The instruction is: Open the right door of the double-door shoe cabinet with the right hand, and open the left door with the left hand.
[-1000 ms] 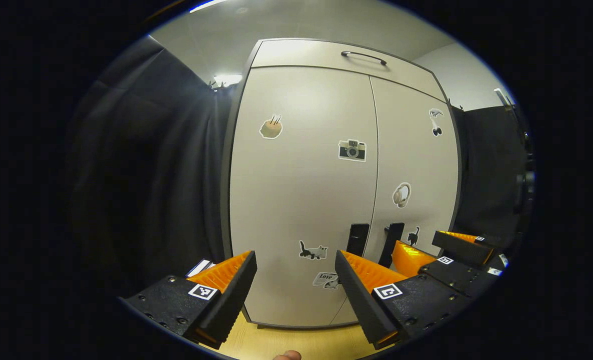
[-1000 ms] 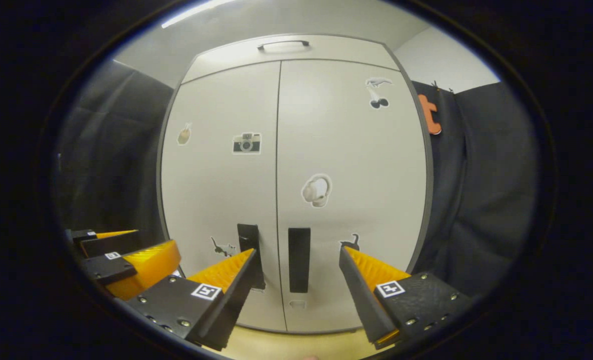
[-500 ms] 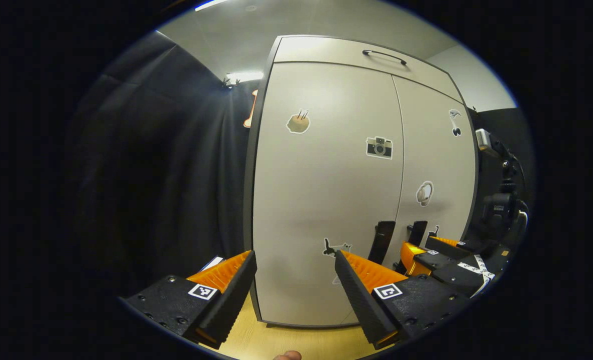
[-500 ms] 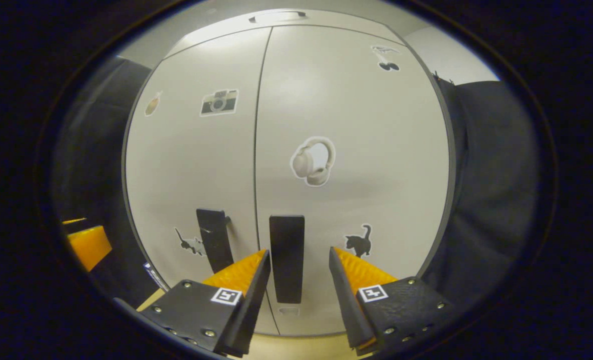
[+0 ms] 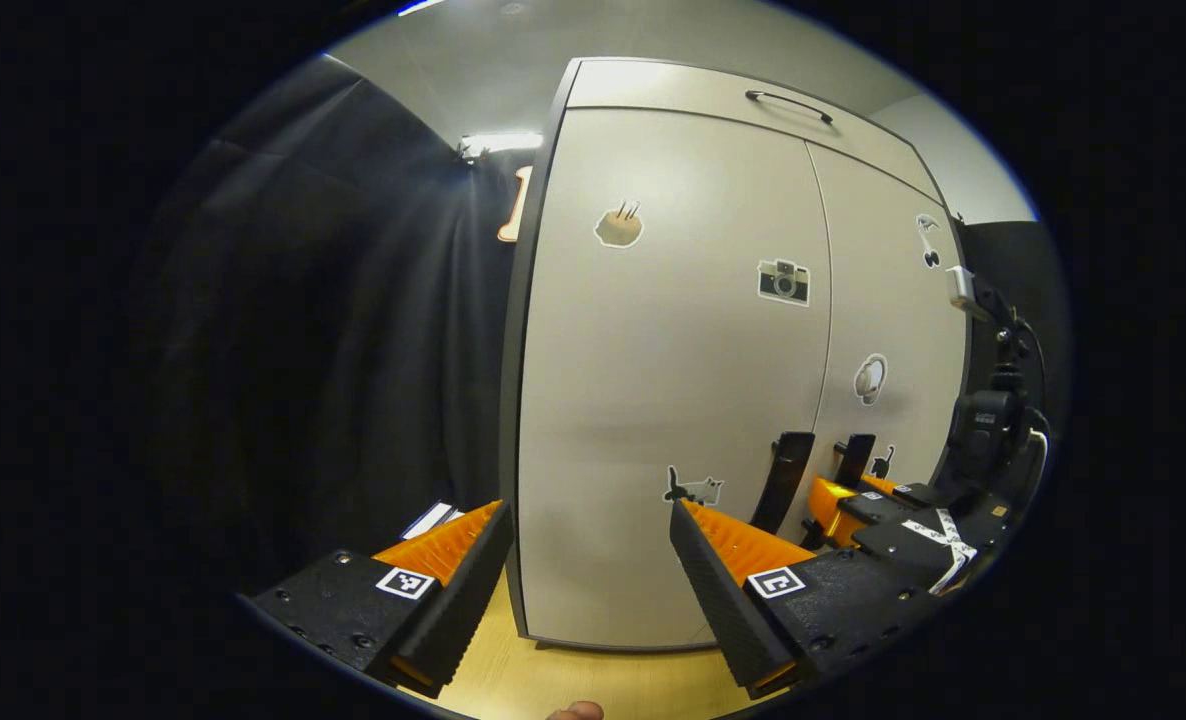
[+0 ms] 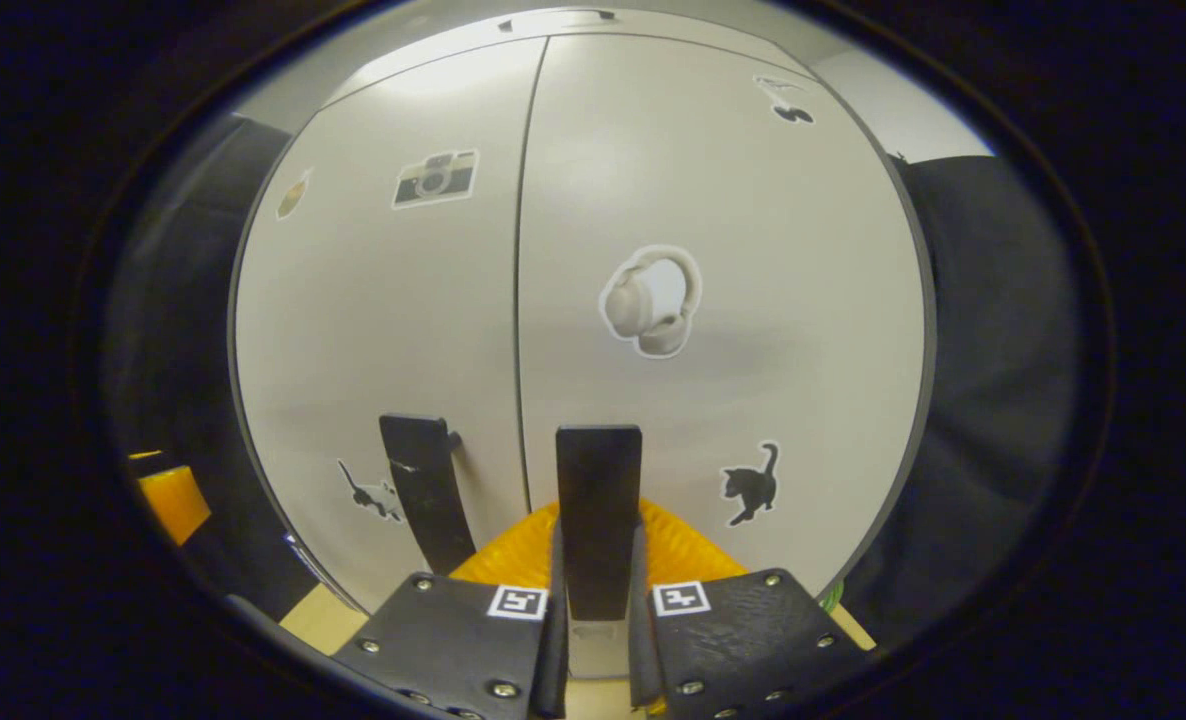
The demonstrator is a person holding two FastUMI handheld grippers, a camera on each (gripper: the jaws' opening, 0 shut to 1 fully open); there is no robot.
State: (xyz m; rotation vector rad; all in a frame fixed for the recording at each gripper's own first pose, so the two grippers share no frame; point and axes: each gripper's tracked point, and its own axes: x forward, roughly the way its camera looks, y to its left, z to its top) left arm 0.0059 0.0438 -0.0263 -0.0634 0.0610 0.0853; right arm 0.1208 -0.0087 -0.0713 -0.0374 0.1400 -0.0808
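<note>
The pale grey shoe cabinet has both doors shut. In the right gripper view the right door [image 6: 753,280] carries a black upright handle [image 6: 598,500], and my right gripper [image 6: 595,565] is shut on it, one finger on each side. The left door's handle [image 6: 423,490] stands just left of it, untouched. In the left gripper view my left gripper [image 5: 588,510] is open and empty, low in front of the left door [image 5: 653,400], with that door's handle [image 5: 788,480] off to its right. Farther right, the right gripper [image 5: 858,500] sits at the right handle [image 5: 856,458].
Black curtain [image 5: 333,330] hangs to the left of the cabinet and also to its right [image 6: 993,380]. A top flap with a bar handle [image 5: 788,104] sits above the doors. Light wooden floor [image 5: 593,685] lies below. A fingertip [image 5: 573,711] shows at the bottom edge.
My right gripper has moved in on the right door's handle and shut on it. The left gripper has turned left, so the cabinet now sits farther right in its view; it stays open.
</note>
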